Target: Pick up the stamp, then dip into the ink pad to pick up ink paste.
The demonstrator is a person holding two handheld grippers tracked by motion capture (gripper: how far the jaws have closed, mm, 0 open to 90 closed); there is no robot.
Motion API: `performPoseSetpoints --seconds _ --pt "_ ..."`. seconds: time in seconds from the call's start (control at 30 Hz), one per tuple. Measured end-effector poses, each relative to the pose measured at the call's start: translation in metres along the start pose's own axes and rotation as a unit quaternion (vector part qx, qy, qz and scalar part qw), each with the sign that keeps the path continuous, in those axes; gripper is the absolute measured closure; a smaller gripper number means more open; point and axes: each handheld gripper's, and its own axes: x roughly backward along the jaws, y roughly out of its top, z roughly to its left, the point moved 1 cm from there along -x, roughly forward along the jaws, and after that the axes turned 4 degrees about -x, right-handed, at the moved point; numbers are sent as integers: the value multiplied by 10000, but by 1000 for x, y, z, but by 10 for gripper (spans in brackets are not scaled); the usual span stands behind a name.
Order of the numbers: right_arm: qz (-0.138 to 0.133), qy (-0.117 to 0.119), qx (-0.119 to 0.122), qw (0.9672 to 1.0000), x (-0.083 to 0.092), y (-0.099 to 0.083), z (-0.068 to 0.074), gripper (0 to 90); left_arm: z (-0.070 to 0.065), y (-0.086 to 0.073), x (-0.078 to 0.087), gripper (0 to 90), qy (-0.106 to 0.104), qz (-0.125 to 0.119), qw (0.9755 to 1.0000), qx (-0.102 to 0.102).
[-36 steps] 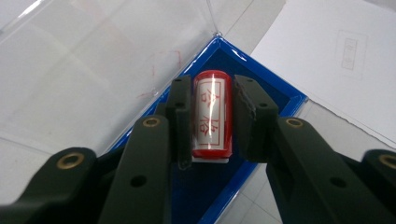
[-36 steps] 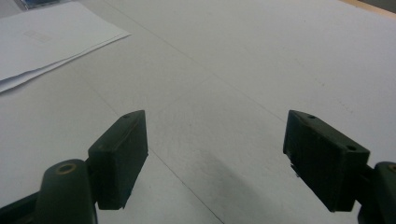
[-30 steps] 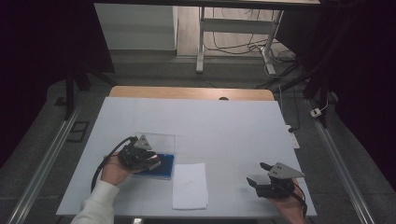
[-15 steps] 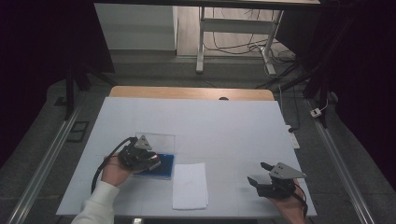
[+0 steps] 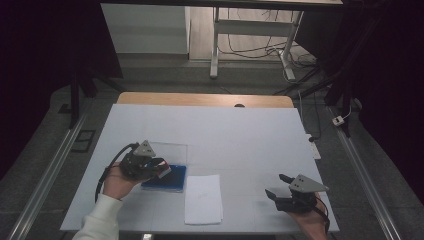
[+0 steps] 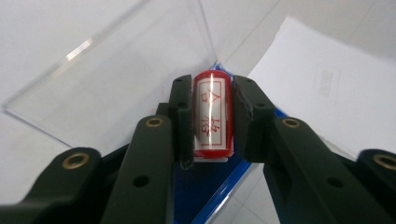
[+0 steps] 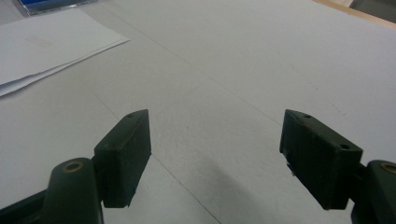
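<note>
One red stamp [image 6: 212, 114] sits clamped between the left tool's [image 6: 212, 116] jaws, over the blue ink pad case [image 5: 167, 178] with its clear lid [image 5: 167, 151] raised. Just beside lies white paper [image 5: 203, 198]. The right tool [image 5: 280, 186], jaws empty and just closing, rests on the tabletop [image 5: 240, 140]. Tilting the stamp could smear the print.

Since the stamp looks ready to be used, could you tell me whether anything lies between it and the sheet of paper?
Nothing visible does: the red cylindrical stamp sits clamped in the left claw over the blue tray, and the white paper sheet lies uncovered right beside it.
</note>
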Motion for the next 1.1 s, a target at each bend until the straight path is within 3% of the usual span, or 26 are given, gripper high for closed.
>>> performPoseSetpoints --seconds 0.17,0.37,0.57,1.1 --pt "14 20 4 10000 -1 -1 0 247 -1 4 15 706 -55 -339 9994 54" --pt "63 16 12 10000 -1 -1 0 248 -2 7 32 706 53 -604 9981 73" --pt "89 23 5 10000 -2 -1 0 249 -4 9 45 706 148 -736 9972 58" --pt "153 -43 -23 9999 -2 -3 -1 249 -6 9 18 706 100 -300 9995 -20"
